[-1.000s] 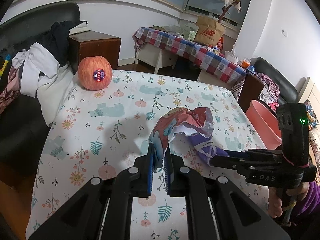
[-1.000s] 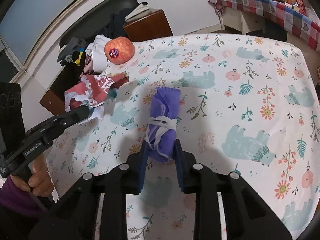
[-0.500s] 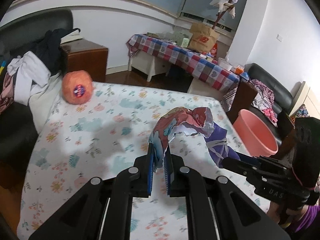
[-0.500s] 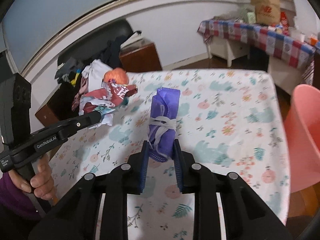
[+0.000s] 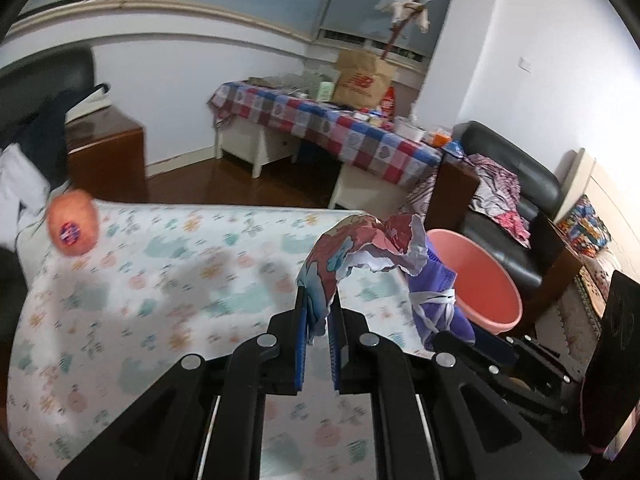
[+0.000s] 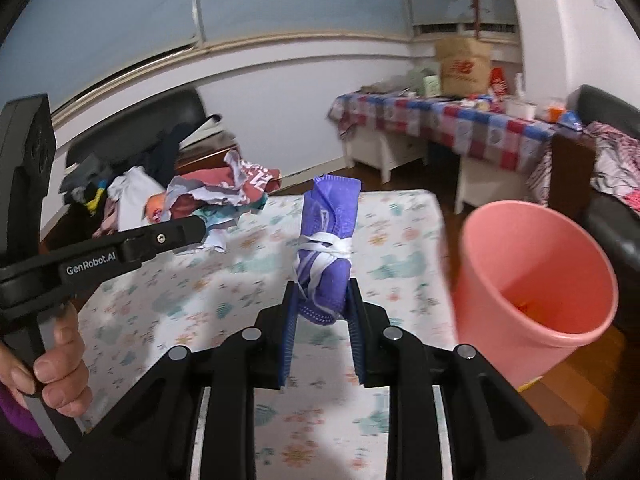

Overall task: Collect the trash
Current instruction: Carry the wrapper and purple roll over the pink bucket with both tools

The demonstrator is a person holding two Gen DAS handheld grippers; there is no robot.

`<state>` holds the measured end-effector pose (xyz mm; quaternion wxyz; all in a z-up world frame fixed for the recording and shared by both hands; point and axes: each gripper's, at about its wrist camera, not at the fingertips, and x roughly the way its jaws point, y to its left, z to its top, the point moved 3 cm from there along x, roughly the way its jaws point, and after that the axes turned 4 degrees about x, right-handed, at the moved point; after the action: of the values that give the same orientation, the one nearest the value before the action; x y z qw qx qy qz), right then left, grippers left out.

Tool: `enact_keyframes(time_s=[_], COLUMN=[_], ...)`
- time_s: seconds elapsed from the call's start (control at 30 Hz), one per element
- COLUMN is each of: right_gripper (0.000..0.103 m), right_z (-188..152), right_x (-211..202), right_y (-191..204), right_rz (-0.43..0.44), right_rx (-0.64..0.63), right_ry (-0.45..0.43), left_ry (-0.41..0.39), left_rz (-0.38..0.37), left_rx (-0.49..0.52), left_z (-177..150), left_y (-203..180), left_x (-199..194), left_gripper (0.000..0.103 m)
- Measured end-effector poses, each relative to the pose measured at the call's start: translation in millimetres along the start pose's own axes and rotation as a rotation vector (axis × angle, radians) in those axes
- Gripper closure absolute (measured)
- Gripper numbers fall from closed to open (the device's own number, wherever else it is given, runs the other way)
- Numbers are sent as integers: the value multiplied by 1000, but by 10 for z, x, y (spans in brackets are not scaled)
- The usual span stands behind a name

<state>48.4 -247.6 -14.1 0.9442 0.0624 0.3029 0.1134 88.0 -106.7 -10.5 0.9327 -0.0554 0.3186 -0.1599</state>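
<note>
Both grippers lifted off the table, each pinching trash.
Left gripper [image 5: 318, 320] grips a crumpled wrapper [image 5: 360, 248], right gripper [image 6: 322, 312] a purple mask [image 6: 328, 240]; the pink bin [image 6: 532, 280] now looms near right, so dropping looks next.

"GenRobot.AI" is printed in white on the black arm of the left gripper [image 6: 202, 232]. The brown paper bag [image 6: 462, 65] on the checked table carries a red "NB" logo; its smaller lettering is too blurred to read.
</note>
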Motion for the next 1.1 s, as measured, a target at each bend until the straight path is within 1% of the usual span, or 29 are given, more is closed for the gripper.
enact_keyframes(time_s=[0.13,0.37,0.53,0.8,1.1], right_gripper=[79,79,79,79,79], right_z=[62,156,187,115,27], right_x=[-102,-282,-386,-454,-387], right_y=[-204,-653,-983,-1443,-1707], right_rz=[-53,-140,-193,-251,-274], right_rx=[17,100,160,242,277], right_ry=[-39,-102,-131,-138,-124], left_ry=[-9,-32,-27,5,64], left_rz=[-35,-89,-117,-147,-150], left_rx=[30,81,105,141,168], left_z=[102,268,315,317,232], left_y=[-265,-731,-993,-1307,-1582], left_x=[115,272,386,635,987], left_gripper=[94,94,94,94,95])
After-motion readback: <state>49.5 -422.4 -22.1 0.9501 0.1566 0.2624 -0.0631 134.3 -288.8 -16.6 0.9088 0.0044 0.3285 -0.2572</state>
